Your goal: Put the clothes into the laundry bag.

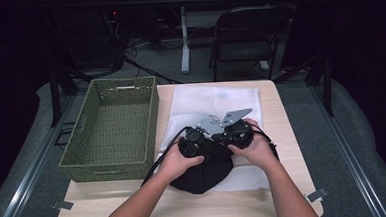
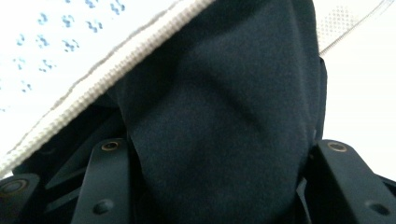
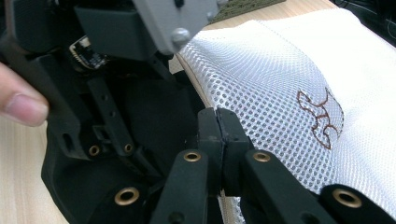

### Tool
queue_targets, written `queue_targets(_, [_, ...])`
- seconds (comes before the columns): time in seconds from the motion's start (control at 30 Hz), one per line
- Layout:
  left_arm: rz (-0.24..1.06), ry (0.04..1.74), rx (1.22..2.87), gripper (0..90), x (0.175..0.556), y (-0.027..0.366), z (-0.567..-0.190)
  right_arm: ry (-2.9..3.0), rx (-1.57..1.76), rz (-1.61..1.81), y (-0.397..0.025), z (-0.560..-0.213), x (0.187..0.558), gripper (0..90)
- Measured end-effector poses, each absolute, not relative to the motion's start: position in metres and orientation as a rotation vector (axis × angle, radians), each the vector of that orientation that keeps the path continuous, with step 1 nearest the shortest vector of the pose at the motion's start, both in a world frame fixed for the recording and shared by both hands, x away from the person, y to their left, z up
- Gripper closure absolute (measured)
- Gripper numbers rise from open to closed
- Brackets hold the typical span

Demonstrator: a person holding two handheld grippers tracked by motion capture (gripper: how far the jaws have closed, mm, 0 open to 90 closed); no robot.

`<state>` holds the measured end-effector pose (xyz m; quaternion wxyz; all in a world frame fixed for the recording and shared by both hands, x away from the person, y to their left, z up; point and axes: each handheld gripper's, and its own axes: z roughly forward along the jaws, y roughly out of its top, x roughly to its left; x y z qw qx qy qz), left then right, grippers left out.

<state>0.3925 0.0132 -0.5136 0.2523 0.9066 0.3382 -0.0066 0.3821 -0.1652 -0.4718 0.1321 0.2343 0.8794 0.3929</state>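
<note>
We note a black cloth (image 1: 204,168) — soft, bunched — lying half inside a white mesh bag (image 1: 215,100), flat on the table.

The high view looks forward and down from above the near side of the table (image 1: 281,109), taking in the whole top and the floor and chair (image 1: 244,33) far behind. The left gripper view sits very close, pressed up against black cloth (image 2: 219,116) with a white mesh bag (image 2: 46,42) beyond. The right gripper view is also close and low, facing far across the mesh bag (image 3: 289,88). All three views share the black cloth (image 1: 204,173) and the bag (image 1: 215,100).
</note>
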Motion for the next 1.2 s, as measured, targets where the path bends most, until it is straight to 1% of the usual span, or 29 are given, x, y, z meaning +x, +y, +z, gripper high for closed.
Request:
queue_targets(0.17, [0.032,0.935,2.462,42.9,0.387,0.013,-0.509,2.543,0.694,1.154,-0.168,-0.473,0.382,89.7])
queue_targets(0.33, [0.017,0.951,2.46,42.8,0.389,0.014,-0.51,2.539,0.698,1.157,-0.169,-0.472,0.382,89.7])
queue_targets(0.4, [0.032,0.934,2.469,42.7,0.39,0.014,-0.511,2.541,0.698,1.155,-0.168,-0.473,0.382,89.7])
queue_targets(0.53, [-0.016,0.982,2.472,42.5,0.39,0.014,-0.511,2.542,0.692,1.153,-0.167,-0.474,0.382,89.7])
queue_targets(0.63, [-0.03,0.973,2.46,38.8,0.39,0.014,-0.512,2.542,0.695,1.149,-0.166,-0.474,0.382,89.7])
queue_targets(0.8, [-0.013,0.95,2.435,28.1,0.387,0.016,-0.508,2.537,0.705,1.163,-0.167,-0.476,0.383,89.7])
queue_targets(0.93, [0.033,0.92,2.445,26.9,0.381,0.019,-0.501,2.534,0.711,1.167,-0.168,-0.476,0.384,89.7])
queue_targets(1.2, [0.028,0.898,2.414,26.3,0.372,0.031,-0.486,2.529,0.722,1.181,-0.17,-0.476,0.385,89.7])
